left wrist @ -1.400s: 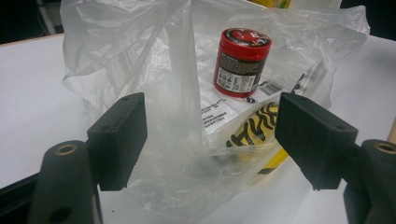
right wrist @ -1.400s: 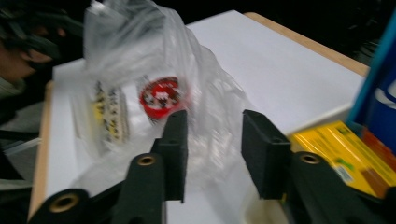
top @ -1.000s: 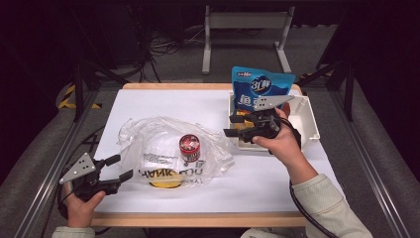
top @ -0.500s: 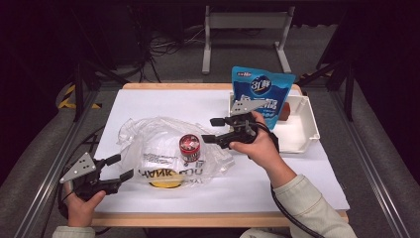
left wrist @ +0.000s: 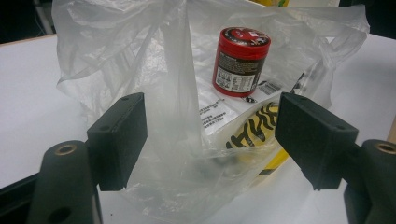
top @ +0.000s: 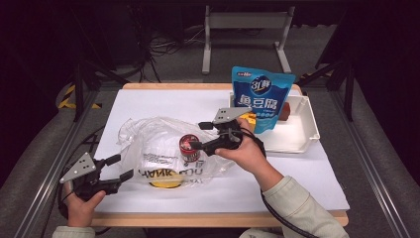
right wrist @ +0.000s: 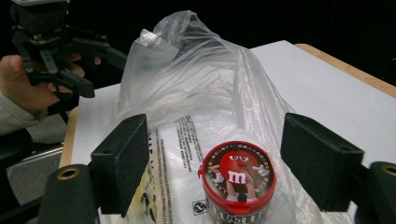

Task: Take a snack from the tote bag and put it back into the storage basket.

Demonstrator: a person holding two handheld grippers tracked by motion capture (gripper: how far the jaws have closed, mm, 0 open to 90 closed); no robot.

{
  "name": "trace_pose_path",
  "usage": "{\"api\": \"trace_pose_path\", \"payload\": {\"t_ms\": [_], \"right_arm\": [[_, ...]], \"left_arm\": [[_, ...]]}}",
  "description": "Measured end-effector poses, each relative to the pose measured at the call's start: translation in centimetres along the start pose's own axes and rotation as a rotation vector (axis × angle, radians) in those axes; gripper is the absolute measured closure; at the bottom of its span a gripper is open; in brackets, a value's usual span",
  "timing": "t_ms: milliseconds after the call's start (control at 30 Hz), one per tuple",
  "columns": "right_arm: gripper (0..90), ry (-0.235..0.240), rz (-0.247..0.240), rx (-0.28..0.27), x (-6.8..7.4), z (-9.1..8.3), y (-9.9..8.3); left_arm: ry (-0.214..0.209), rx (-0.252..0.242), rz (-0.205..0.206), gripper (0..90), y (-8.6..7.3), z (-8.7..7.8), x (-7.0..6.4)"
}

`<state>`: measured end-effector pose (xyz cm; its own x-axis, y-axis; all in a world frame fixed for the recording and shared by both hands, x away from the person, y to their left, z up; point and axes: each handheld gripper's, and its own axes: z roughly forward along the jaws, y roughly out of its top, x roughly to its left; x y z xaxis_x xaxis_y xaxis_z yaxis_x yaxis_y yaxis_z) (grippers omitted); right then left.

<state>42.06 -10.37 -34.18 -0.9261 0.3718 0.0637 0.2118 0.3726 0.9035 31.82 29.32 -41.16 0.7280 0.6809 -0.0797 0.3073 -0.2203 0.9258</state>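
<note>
The right gripper (top: 200,135) is hovering just beside the red can (top: 188,148), fingers (right wrist: 121,163) spread wide, gripping nothing. The can is standing upright on the clear plastic bag (top: 153,148) on the desk (top: 307,168). The left gripper (top: 120,167) is gaping wide at the bag's near edge.

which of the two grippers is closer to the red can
The right gripper: its open jaws sit right beside the red can on the plastic bag. The left gripper is at the bag's near corner.
</note>
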Motion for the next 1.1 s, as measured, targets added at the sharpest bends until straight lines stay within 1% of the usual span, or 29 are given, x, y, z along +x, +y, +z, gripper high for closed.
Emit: {"api": "trace_pose_path", "payload": {"t_ms": [67, 100, 167, 300, 367, 500, 667, 700, 800, 867, 900, 933, 967, 1033, 1100], "right_arm": [[21.2, 0.0, -0.008, 0.002, 0.0, 0.3, -0.1], [20.8, -0.001, -0.013, 0.01, 0.0, 0.8, -0.2], [20.7, -0.004, -0.014, 0.013, 0.0, 1.0, -0.3], [20.4, -0.009, -0.01, 0.044, -0.3, 1.9, -0.8], [20.3, -0.011, -0.006, 0.061, -0.6, 2.3, -1.1], [20.0, -0.007, -0.003, 0.093, -1.0, 3.1, -1.8], [19.5, -0.012, 0.006, 0.114, -1.5, 3.7, -2.4], [18.9, -0.013, 0.009, 0.12, -1.7, 3.8, -2.6], [18.2, -0.008, 0.016, 0.133, -1.8, 4.1, -2.9], [17.9, -0.008, 0.013, 0.148, -2.2, 4.6, -3.4], [17.8, -0.006, 0.015, 0.152, -2.2, 4.7, -3.5], [17.7, -0.005, 0.017, 0.155, -2.3, 4.8, -3.6], [17.7, -0.005, 0.017, 0.155, -2.3, 4.8, -3.6], [17.6, -0.001, 0.013, 0.16, -2.4, 5.0, -3.8], [17.5, 0.0, 0.014, 0.163, -2.5, 5.2, -3.9]], "left_arm": [[0.0, 0.0, 0.0, 26.1, 0.0, 0.0, 0.0], [0.0, 0.0, 0.0, 26.1, 0.0, 0.0, 0.0], [0.0, 0.0, 0.001, 26.1, 0.0, 0.0, 0.0], [0.0, -0.002, -0.008, 26.1, 0.0, 0.0, 0.0], [0.0, 0.0, 0.002, 26.1, 0.0, 0.0, 0.0], [0.002, 0.002, 0.0, 26.1, 0.0, 0.0, 0.0], [0.002, 0.003, 0.002, 26.1, 0.0, -0.1, 0.0], [0.002, 0.0, -0.01, 26.1, -0.1, -0.1, -0.1], [0.006, 0.0, 0.001, 26.1, -0.1, -0.2, 0.0], [0.005, 0.0, -0.012, 26.1, -0.1, -0.3, -0.2], [0.007, 0.002, -0.003, 26.0, -0.2, -0.4, -0.1], [0.01, -0.001, -0.011, 26.0, -0.2, -0.4, -0.2], [0.011, 0.001, -0.006, 26.0, -0.2, -0.5, -0.1], [0.015, -0.002, -0.02, 26.0, -0.3, -0.6, -0.3], [0.018, -0.001, -0.015, 26.0, -0.4, -0.8, -0.3]]}}
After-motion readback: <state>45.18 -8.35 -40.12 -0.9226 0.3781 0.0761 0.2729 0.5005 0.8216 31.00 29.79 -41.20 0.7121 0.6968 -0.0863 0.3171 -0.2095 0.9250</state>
